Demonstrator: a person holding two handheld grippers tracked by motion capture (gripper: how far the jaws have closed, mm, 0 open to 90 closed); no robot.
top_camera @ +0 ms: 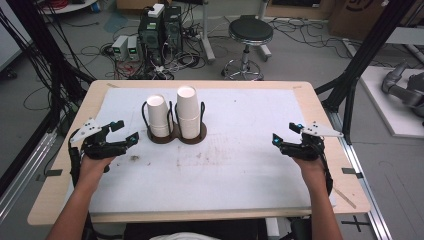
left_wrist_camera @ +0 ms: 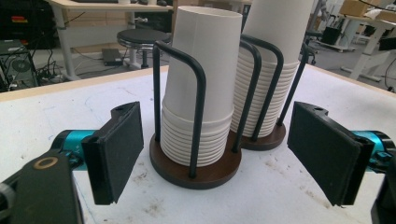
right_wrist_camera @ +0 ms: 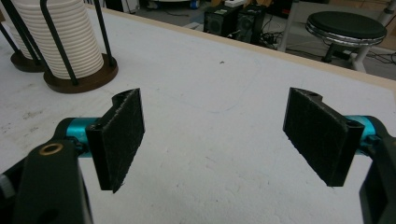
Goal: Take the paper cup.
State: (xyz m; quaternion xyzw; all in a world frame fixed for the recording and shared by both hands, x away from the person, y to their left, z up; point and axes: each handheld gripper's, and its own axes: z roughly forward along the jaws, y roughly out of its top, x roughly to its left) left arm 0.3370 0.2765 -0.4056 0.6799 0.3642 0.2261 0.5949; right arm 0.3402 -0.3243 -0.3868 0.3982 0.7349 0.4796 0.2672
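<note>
1. Now, in the high view, your left hand-held gripper (top_camera: 125,131) sits just to the left of the cup holder (top_camera: 176,136), close to it but not touching, with its jaws spread and nothing between them. The holder stands on the white mat (top_camera: 225,165) that covers the desk (top_camera: 320,115). It carries two stacks of white paper cups: the shorter left stack (top_camera: 158,115) and the taller right stack (top_camera: 188,112), each upright inside black wire loops. Your right hand-held gripper (top_camera: 286,133) is well to the right of the holder, over bare mat, also released and empty.

2. In the left gripper view, your left hand-held gripper (left_wrist_camera: 215,154) looks straight at the holder's dark round base (left_wrist_camera: 196,170). The nearer cup stack (left_wrist_camera: 201,88) rises between the two black pads but farther off; neither pad touches the cups or the wire loops (left_wrist_camera: 200,102). The second stack (left_wrist_camera: 271,65) stands behind it, to its right.

3. In the right gripper view, your right hand-held gripper (right_wrist_camera: 212,140) is wide open over the mat, holding nothing. The holder, with one ribbed cup stack (right_wrist_camera: 65,42) on its brown base (right_wrist_camera: 84,79), stands at the upper left, well apart from the pads. Beyond the desk edge, past the holder, a black stool (right_wrist_camera: 348,25) stands on the floor.
</note>
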